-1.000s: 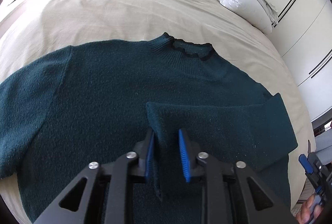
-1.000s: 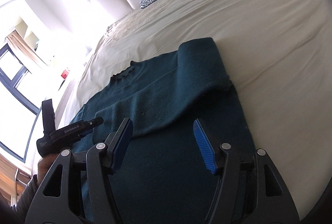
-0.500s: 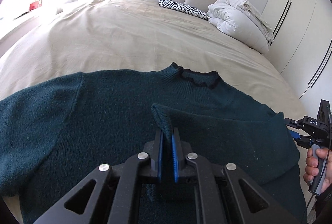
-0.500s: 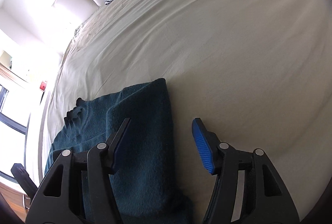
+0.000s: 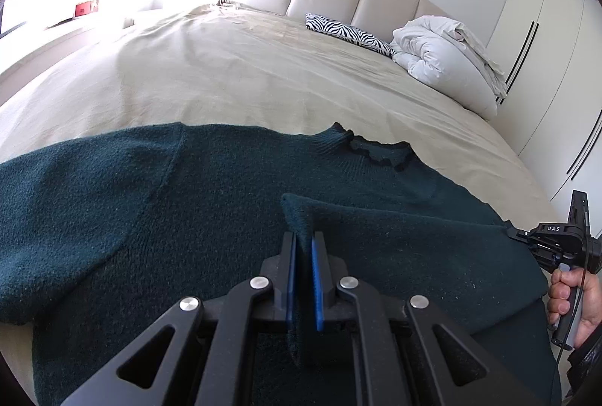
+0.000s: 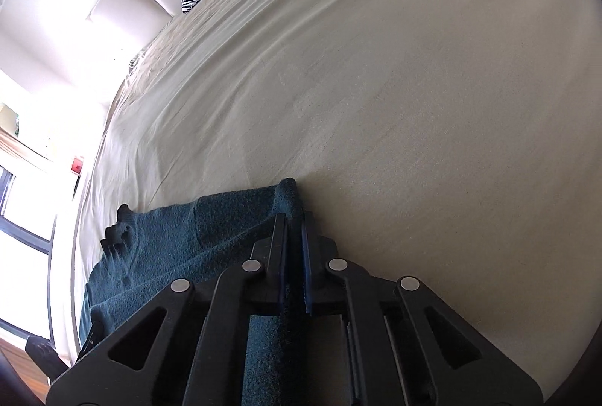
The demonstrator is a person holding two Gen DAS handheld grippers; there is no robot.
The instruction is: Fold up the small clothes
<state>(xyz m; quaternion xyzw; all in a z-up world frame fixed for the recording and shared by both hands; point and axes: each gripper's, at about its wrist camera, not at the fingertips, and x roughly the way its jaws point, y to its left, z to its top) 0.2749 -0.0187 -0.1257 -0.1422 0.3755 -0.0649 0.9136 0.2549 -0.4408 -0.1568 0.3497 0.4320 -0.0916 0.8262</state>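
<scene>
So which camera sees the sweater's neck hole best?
The left wrist view. There the sweater's collar lies in the open, with its dark wavy trim clear and most of the sweater spread below it. In the right wrist view the collar sits small at the left side, seen edge-on and bunched.

Dark teal sweater (image 5: pixel 210 218), sleeve folded in
</scene>
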